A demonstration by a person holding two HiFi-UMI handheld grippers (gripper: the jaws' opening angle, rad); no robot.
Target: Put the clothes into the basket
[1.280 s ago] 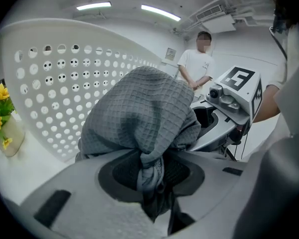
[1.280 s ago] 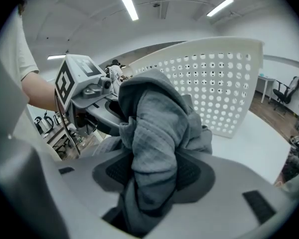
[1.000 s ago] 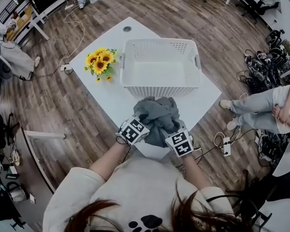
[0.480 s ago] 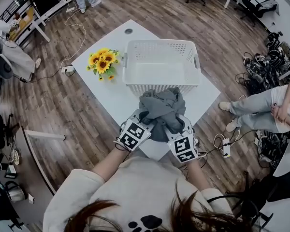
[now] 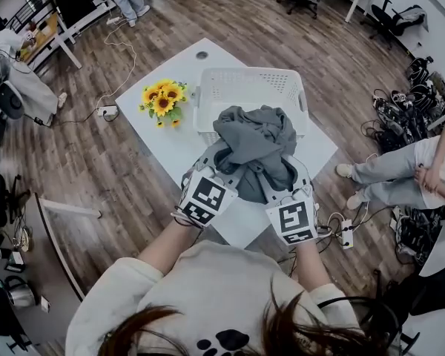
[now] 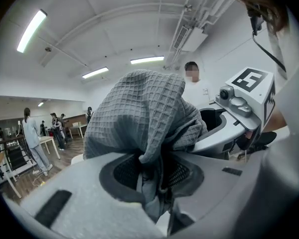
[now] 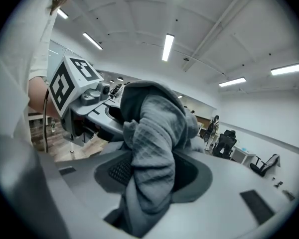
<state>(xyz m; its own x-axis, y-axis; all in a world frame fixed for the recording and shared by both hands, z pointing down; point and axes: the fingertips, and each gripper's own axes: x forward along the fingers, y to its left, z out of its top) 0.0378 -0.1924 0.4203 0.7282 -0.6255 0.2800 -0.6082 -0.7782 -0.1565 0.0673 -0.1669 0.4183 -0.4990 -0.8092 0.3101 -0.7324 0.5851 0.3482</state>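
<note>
lifted well clear of the white table (image 5: pixel 170 143) since a second ago, both grippers up with it, and now masking the basket's near wall in the head view. nearest the camera, pinched in the left gripper (image 5: pixel 211 165) by a thin fold of the grey waffle-knit garment (image 5: pixel 256 139), jaws only narrowly parted, fabric trailing down between them. beside it, clamped in the right gripper (image 5: pixel 291 175) by a thicker roll of the same cloth, jaws wider but pressing on it. held in the air between the two, above the table's front and short of the white perforated laundry basket (image 5: pixel 278 84); not yet inside.

bunched into a hump, so no clean long axis to call: broadest across, from one grip to the other, with the bulk leaning away toward the basket and loose ends hanging down between the grippers.

likely trouble from here: catching a trailing end on the basket's near rim if carried over too low, leaving it draped over the wall; slipping out of the left's thin pinch during the swing; dropping lopsided if let go on one side first. further off to the left, could brush the sunflower bunch (image 5: pixel 162 99) only with a wide sweep.
</note>
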